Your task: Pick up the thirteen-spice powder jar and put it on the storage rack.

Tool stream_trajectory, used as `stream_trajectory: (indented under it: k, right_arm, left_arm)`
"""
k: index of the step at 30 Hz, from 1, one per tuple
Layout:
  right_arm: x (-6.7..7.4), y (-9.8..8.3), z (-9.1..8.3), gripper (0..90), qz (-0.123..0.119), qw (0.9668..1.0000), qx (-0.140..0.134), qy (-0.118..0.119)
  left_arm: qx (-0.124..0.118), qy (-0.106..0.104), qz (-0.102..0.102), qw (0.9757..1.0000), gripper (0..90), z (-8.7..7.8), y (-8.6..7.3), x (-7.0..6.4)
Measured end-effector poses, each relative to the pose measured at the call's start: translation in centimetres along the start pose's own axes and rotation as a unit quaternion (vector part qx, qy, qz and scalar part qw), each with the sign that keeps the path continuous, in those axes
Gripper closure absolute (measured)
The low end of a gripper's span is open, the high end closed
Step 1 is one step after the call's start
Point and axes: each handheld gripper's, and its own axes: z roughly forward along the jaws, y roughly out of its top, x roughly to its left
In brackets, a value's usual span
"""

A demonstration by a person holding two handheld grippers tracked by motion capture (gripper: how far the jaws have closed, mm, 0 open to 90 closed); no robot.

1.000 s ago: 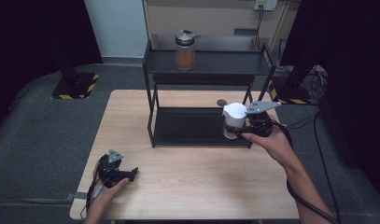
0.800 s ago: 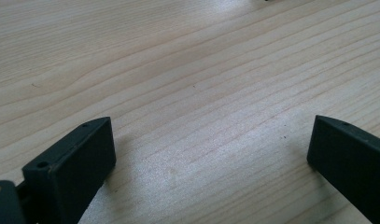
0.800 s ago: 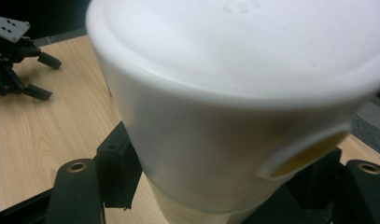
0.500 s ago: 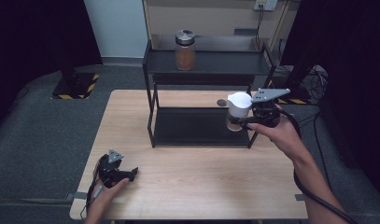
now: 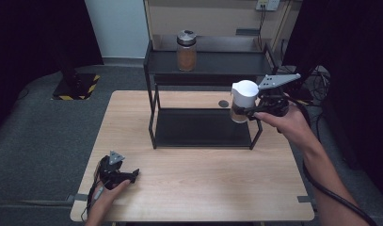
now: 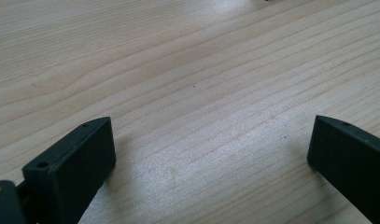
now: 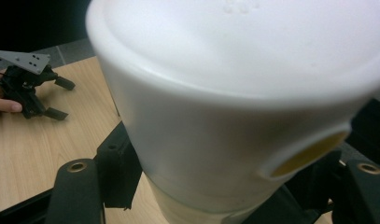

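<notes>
A jar with a white lid [image 5: 244,92] and pale brown contents hangs in the air by the right end of the black two-tier shelf [image 5: 203,128], between its tiers in height. My right gripper [image 5: 243,113] is shut on the jar's body just under the lid. In the right gripper view the white-lidded jar [image 7: 234,93] stands close up, with the black jaws of my right gripper [image 7: 215,189] pressing on both sides. My left gripper [image 5: 132,175] rests on the table near its front left corner. Its jaws stand wide apart with only bare wood between them in the left gripper view [image 6: 211,158].
A second jar [image 5: 186,50] with a metal lid and brown contents stands on the shelf's top tier [image 5: 227,63]. A small dark disc [image 5: 223,103] lies on the table [image 5: 203,183] behind the shelf. My left gripper [image 7: 62,99] lies far off in the right gripper view.
My right gripper has risen with the white-lidded jar, from near the lower tier's level up beside the shelf's right end. The left gripper has stayed put.
</notes>
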Motion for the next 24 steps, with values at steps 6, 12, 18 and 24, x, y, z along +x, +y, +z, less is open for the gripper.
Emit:
stream_trajectory:
  k: [6,12,18,24]
  right_arm:
    - [-0.2,1.4,-0.6,31.7,0.000,1.0000,-0.002,-0.005]
    - [-0.4,3.0,-1.7,31.6,-0.001,0.9999,-0.010,-0.012]
    - [-0.6,4.4,-2.4,31.6,-0.001,0.9998,-0.014,-0.017]
    - [-0.8,5.5,-2.5,31.7,0.000,0.9996,-0.012,-0.025]
  left_arm:
    - [0.000,0.000,0.000,1.0000,0.0,0.0,0.0,0.0]
    - [0.000,0.000,0.000,1.0000,0.0,0.0,0.0,0.0]
    - [0.000,0.000,0.000,1.0000,0.0,0.0,0.0,0.0]
    - [0.000,0.000,0.000,1.0000,0.0,0.0,0.0,0.0]
